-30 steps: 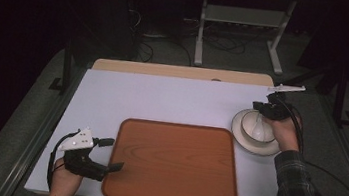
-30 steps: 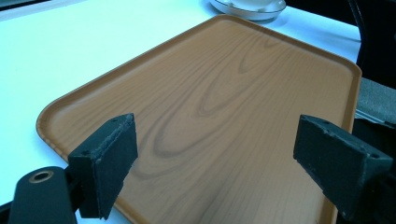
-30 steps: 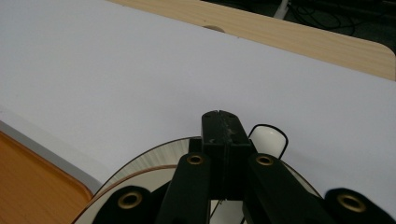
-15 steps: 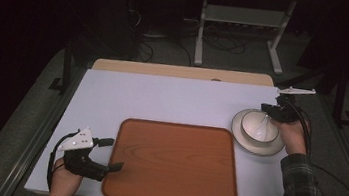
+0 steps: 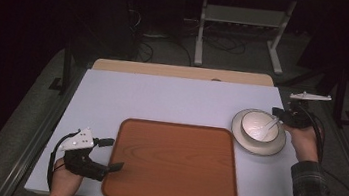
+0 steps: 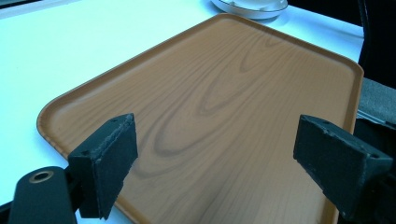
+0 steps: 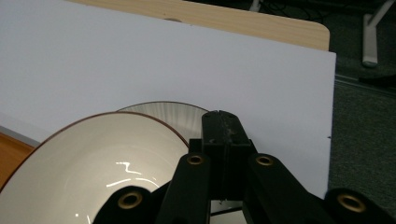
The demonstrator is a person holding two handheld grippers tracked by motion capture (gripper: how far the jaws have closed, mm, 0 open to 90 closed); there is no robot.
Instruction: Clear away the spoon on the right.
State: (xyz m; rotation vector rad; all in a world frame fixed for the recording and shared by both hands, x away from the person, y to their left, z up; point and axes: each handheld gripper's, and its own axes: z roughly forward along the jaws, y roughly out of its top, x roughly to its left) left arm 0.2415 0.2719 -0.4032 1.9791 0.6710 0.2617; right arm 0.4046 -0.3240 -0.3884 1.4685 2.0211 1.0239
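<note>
A wood-grain brown tray (image 5: pixel 174 163) (image 6: pixel 224 84) lies at the middle of the white table. To its right, a white bowl (image 5: pixel 258 127) (image 7: pixel 93 158) with a dark rim sits on a white plate (image 5: pixel 277 143) (image 7: pixel 173 114). A pale streak crosses the bowl's inside; I cannot tell if it is a utensil or a glint. My right gripper (image 5: pixel 277 112) (image 7: pixel 219 122) is shut, its tips above the plate's far right edge beside the bowl, with nothing seen between the jaws. My left gripper (image 5: pixel 111 154) (image 6: pixel 215 154) stands open at the tray's near left corner, jaws wide over the tray.
The white tabletop (image 5: pixel 172 100) ends in a wooden strip (image 5: pixel 180 71) at the back. The plate (image 6: pixel 247 8) shows beyond the tray's far corner in the left gripper view. Metal stand legs (image 5: pixel 200 35) and cables lie on the dark floor behind.
My right gripper has slid to the right, from over the bowl to the plate's right edge, uncovering the bowl. The left gripper and the tray have stayed put.
</note>
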